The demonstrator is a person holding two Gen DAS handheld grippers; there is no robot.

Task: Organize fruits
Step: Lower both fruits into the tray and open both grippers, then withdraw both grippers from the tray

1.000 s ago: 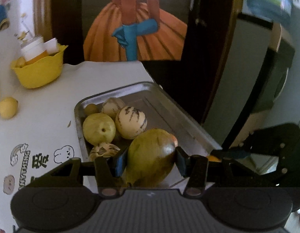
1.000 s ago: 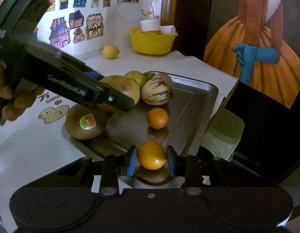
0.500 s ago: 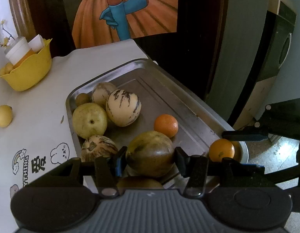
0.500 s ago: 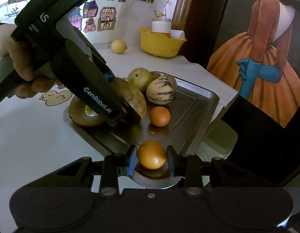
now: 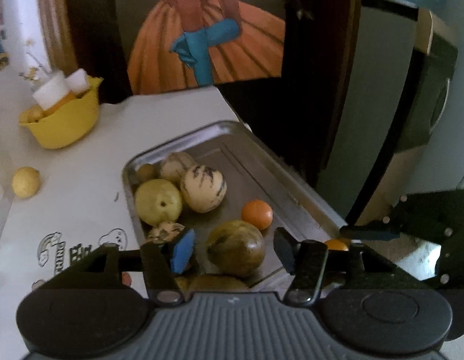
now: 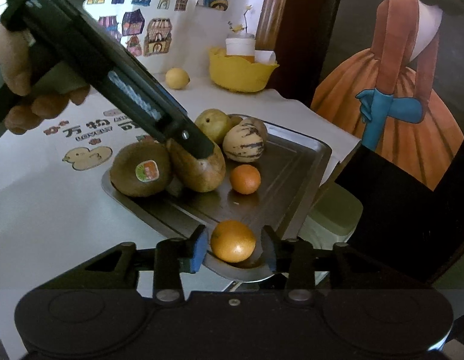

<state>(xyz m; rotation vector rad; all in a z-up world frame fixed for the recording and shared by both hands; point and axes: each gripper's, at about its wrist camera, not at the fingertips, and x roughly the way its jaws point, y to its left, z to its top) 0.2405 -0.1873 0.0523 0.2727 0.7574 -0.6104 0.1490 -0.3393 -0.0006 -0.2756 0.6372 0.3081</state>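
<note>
Kiwi [image 6: 140, 169] — round sticker, unreadable; mat [image 6: 90, 132] print "万物"

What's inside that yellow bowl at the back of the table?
In the yellow bowl a white tub stands on something orange, with a white paper-like piece beside it. A small yellowish fruit peeks over the rim. The wall hides whatever lies deeper.
</note>
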